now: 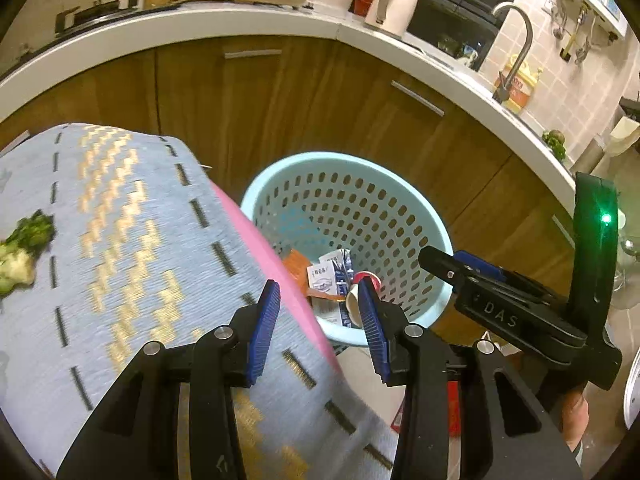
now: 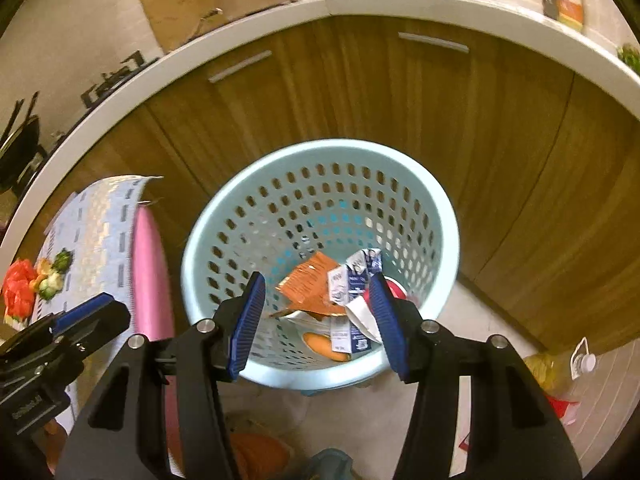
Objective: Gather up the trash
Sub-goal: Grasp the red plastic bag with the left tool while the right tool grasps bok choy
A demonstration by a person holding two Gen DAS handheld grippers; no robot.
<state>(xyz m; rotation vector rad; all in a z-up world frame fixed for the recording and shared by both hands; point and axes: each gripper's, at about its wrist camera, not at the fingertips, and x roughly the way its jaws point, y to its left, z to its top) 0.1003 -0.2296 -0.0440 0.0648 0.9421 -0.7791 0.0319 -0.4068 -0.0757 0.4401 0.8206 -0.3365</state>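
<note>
A light blue perforated basket (image 2: pixel 320 168) stands on the floor by the wooden cabinets; it also shows in the left wrist view (image 1: pixel 344 184). Inside lie an orange wrapper (image 2: pixel 310 284), a crumpled white-and-blue carton (image 2: pixel 356 280) and a red-and-white cup (image 1: pixel 362 288). My right gripper (image 2: pixel 318 320) is open and empty above the basket; it also shows in the left wrist view (image 1: pixel 460 268). My left gripper (image 1: pixel 320 328) is open and empty over the table edge beside the basket. Broccoli scraps (image 1: pixel 24 248) lie on the blue patterned tablecloth (image 1: pixel 120 260). A crumpled red piece (image 2: pixel 18 292) lies near them.
The table has a pink edge (image 1: pixel 272 256) next to the basket. A curved white countertop (image 1: pixel 240 20) carries a kettle (image 1: pixel 392 6) and a sink tap (image 1: pixel 516 40). A bottle with a white cap (image 2: pixel 576 364) and other bits lie on the floor to the right.
</note>
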